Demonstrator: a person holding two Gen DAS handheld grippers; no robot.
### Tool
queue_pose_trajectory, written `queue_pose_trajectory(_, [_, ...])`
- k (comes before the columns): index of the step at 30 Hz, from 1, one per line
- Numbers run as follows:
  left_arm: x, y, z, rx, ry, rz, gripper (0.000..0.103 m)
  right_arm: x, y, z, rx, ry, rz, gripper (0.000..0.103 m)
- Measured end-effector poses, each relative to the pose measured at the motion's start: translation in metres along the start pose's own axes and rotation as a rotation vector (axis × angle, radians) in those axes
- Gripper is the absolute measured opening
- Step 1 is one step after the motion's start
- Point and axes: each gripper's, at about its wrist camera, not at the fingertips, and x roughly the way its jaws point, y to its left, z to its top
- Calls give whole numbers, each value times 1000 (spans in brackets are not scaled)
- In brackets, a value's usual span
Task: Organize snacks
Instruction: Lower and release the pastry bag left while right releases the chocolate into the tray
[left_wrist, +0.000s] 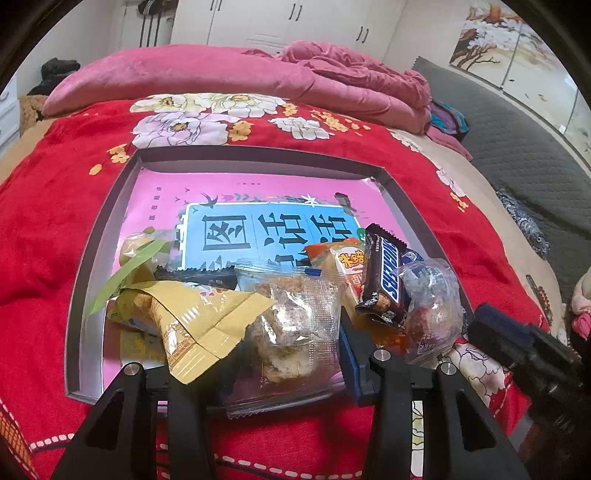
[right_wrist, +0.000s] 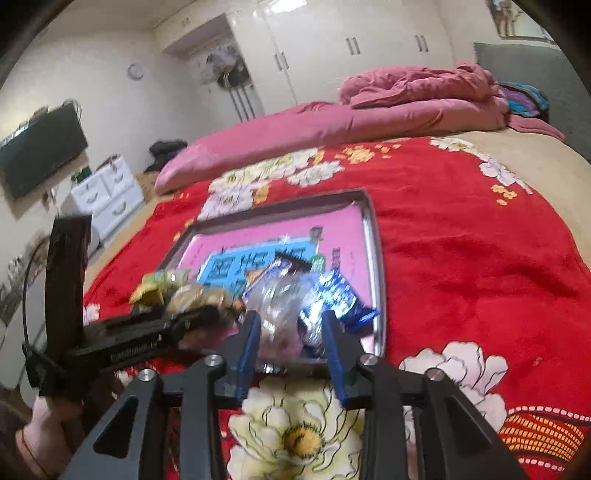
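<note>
A shallow grey tray lined with a pink poster lies on the bed, with snacks heaped at its near end. My left gripper is shut on a clear packet of pastry; its left finger is hidden behind a yellow packet. A Snickers bar leans on an orange packet. At the tray's near right corner my right gripper is open, a clear wrapped snack between its blue pads. That snack and the right gripper also show in the left wrist view.
A red floral blanket covers the bed, with a pink duvet bunched at the far end. A blue packet lies by the tray's right rim. A hand in a pink sleeve holds the left gripper.
</note>
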Motion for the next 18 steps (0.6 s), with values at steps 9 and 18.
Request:
queue_pose_trajectory(9, [0, 1, 0, 12, 6, 10, 50, 20, 15, -1, -90, 38, -87, 38])
queue_pose_trajectory(18, [-2, -3, -1, 27, 4, 21, 56, 25, 12, 4, -77, 18, -115, 46])
